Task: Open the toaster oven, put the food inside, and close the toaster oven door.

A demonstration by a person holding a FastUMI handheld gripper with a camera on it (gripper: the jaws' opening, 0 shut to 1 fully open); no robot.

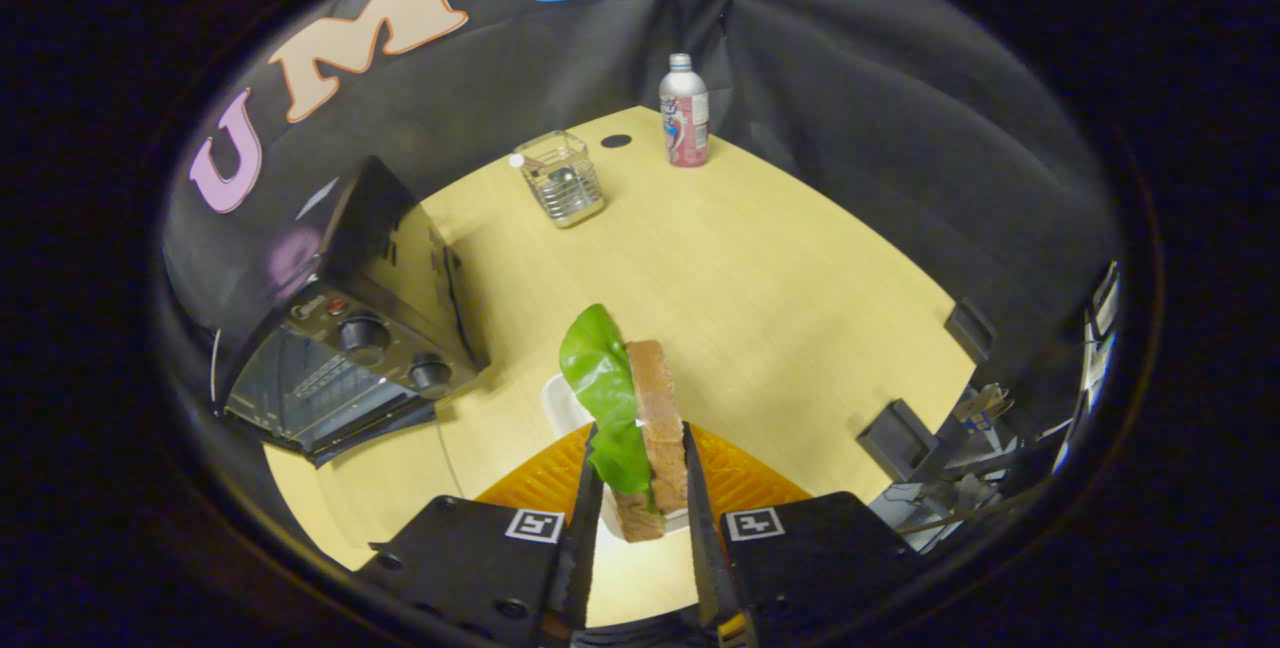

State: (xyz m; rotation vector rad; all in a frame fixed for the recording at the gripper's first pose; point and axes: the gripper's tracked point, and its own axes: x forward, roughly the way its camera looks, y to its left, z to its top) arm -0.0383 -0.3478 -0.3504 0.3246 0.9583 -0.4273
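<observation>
Right now your gripper (640, 473) has its two fingers closed narrow on the sandwich (640, 428), one black finger (583, 518) pressed against the leafy side and the other against the bread side, so the food is pinched upright between them. You can see the sandwich edge-on: a brown, grainy slice of bread (660, 418) standing on end, with a bright green lettuce leaf (600, 378) lying against its left face and curling up past the top of the crust. A second bit of bread shows low down between the fingers, though you cannot tell how many layers there are. Under the sandwich sits an orange ribbed mat (740, 478), and a white plate (562, 400) peeks out just behind the leaf; whether the sandwich touches either of them you cannot tell. All of it is over a pale wooden table (780, 308). Off to the left of your fingers, well apart from the sandwich, stands the toaster oven (350, 328), a black box with two round knobs (365, 333) on its control panel and a small red light above them. Its glass door (300, 398) faces you with the wire rack dimly visible behind it; it looks closed or nearly so. Far beyond the fingers, near the back of the table, a clear glass container (560, 178) sits beside a small bottle (685, 113) with a silver cap and pink label.
</observation>
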